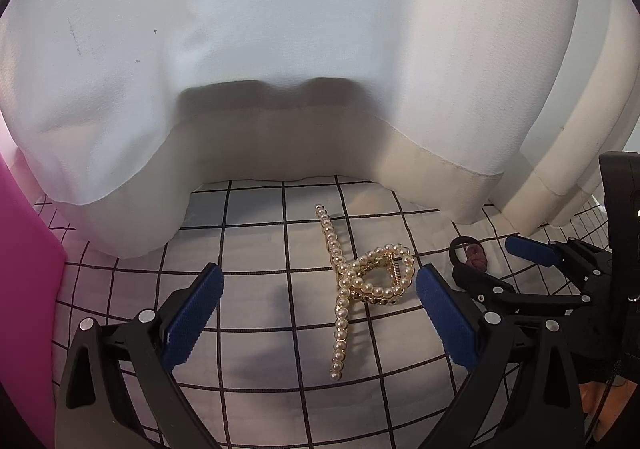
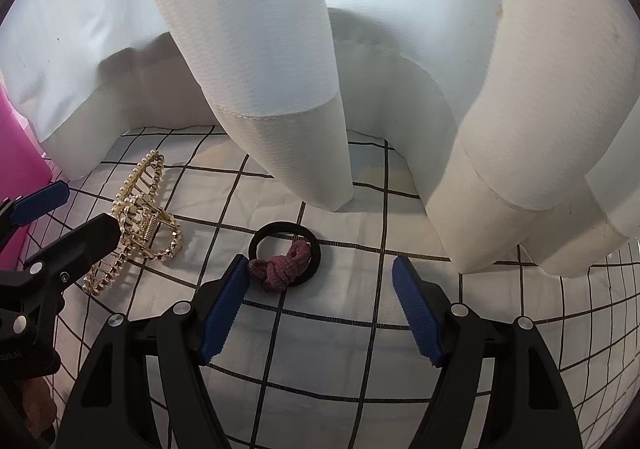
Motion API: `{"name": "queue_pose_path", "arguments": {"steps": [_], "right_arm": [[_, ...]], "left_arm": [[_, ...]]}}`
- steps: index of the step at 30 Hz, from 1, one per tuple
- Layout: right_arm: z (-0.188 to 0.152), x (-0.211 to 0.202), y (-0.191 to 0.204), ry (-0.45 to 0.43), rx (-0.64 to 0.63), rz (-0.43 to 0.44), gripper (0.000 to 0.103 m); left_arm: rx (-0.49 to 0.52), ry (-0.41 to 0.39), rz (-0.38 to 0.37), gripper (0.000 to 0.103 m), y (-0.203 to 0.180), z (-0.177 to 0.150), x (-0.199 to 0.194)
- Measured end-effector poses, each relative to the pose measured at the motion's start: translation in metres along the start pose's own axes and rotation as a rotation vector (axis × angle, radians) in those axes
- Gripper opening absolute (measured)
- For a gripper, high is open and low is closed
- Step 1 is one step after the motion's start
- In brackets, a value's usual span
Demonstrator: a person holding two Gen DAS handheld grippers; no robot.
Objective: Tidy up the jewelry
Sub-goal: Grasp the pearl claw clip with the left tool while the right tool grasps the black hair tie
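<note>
A gold hair claw set with pearls (image 1: pixel 360 285) lies on the checked cloth (image 1: pixel 256 313). My left gripper (image 1: pixel 320 271) stands open around it, and neither blue pad touches it. To the right lies a black hair tie with a maroon knot (image 2: pixel 282 263). My right gripper (image 2: pixel 320 263) is open just in front of the tie, with its left pad (image 2: pixel 224 305) close beside the knot. In the left wrist view, the right gripper (image 1: pixel 494 261) and the hair tie (image 1: pixel 474 253) show at the right edge. The right wrist view has the claw (image 2: pixel 136 217) and the left gripper (image 2: pixel 90 207) at its left.
A white curtain (image 1: pixel 280 69) hangs in folds onto the cloth just behind both objects, and one fold (image 2: pixel 280 89) drops close behind the hair tie. A pink container (image 1: pixel 24 289) stands at the far left. Bare checked cloth (image 2: pixel 340 349) lies under the right gripper.
</note>
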State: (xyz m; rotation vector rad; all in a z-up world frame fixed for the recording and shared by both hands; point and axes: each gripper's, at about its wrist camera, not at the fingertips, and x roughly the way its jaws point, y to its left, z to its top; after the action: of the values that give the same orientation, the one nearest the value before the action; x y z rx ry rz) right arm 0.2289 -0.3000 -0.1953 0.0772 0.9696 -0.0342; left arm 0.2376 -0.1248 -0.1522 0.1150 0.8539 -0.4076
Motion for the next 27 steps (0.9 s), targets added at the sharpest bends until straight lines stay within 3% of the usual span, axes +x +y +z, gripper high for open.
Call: {"name": "queue_pose_path", "arguments": {"steps": [7, 15, 22, 25, 27], "right_arm": [[-0.002, -0.003, 0.004, -0.012, -0.012, -0.021, 0.07], [-0.004, -0.001, 0.0, -0.046, -0.01, -0.031, 0.07], [-0.007, -0.003, -0.002, -0.059, -0.025, -0.013, 0.067], [-0.01, -0.008, 0.001, -0.071, -0.039, -0.017, 0.048], [-0.011, -0.01, 0.003, -0.075, -0.044, -0.027, 0.032]], "left_arm": [[0.015, 0.057, 0.031, 0.095, -0.006, 0.001, 0.024], [-0.059, 0.096, 0.005, 0.097, 0.003, 0.003, 0.049], [-0.054, 0.067, 0.019, 0.094, 0.003, 0.0, 0.049], [-0.063, 0.053, 0.014, 0.078, 0.001, -0.006, 0.039], [-0.07, 0.045, -0.01, 0.051, 0.001, -0.01, 0.033]]}}
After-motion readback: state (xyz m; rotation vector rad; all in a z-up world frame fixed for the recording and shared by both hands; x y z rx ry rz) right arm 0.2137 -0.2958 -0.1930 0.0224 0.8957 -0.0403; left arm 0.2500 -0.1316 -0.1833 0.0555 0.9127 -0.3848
